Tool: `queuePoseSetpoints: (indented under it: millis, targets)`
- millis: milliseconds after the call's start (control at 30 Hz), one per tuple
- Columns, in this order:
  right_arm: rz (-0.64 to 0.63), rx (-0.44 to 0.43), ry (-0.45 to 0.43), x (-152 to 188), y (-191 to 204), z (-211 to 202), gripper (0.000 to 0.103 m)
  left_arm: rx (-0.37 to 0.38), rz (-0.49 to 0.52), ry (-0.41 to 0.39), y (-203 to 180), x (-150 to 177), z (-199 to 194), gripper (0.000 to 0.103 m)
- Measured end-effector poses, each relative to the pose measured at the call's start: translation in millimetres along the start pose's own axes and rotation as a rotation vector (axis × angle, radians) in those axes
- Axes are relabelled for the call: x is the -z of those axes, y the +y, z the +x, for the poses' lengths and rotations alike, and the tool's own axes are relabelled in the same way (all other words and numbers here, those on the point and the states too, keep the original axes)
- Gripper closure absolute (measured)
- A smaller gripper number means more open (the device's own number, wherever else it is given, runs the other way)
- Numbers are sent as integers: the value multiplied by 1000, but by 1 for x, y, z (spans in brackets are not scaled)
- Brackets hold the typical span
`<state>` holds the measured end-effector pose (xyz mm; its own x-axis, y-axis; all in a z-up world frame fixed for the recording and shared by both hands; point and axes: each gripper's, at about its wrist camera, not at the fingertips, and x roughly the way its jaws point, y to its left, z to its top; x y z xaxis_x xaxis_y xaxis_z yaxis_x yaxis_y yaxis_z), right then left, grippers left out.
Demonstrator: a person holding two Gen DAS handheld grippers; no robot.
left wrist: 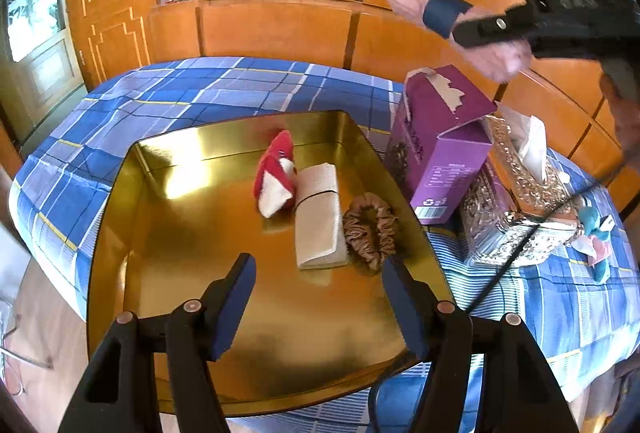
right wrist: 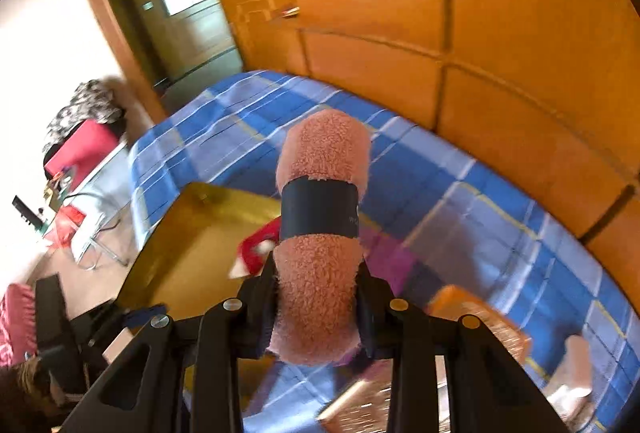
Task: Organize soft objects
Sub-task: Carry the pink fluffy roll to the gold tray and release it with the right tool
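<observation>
Three soft items, a red plush piece (left wrist: pixel 276 175), a folded white cloth (left wrist: pixel 319 217) and a brown scrunchie (left wrist: pixel 370 231), lie in the gold tray (left wrist: pixel 168 257) on the checked bedcover (left wrist: pixel 192 93). Right gripper (right wrist: pixel 318 297) is clamped on a rolled pink towel (right wrist: pixel 320 273) with a dark band, held aloft above the tray's far side; left gripper (left wrist: pixel 318 307) hangs over the tray, jaws apart and empty. Carry step judged in hand: next move calls for lowering the towel onto bare tray floor before release.
</observation>
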<state>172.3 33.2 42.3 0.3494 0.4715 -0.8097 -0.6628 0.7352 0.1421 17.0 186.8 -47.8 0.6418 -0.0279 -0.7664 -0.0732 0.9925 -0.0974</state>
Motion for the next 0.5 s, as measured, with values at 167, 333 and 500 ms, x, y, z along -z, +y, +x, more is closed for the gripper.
queuePoseSetpoints:
  millis: [167, 333, 500]
  targets:
    - [-34, -63, 2, 25, 30, 8, 71, -47, -54, -26, 22, 0, -7, 37]
    - [-76, -95, 30, 62, 67, 24, 71, -116, -149, -46, 58, -1, -14, 37]
    - [-87, -88, 76, 94, 90, 55, 71, -173, -202, -75, 79, 3, -23, 37]
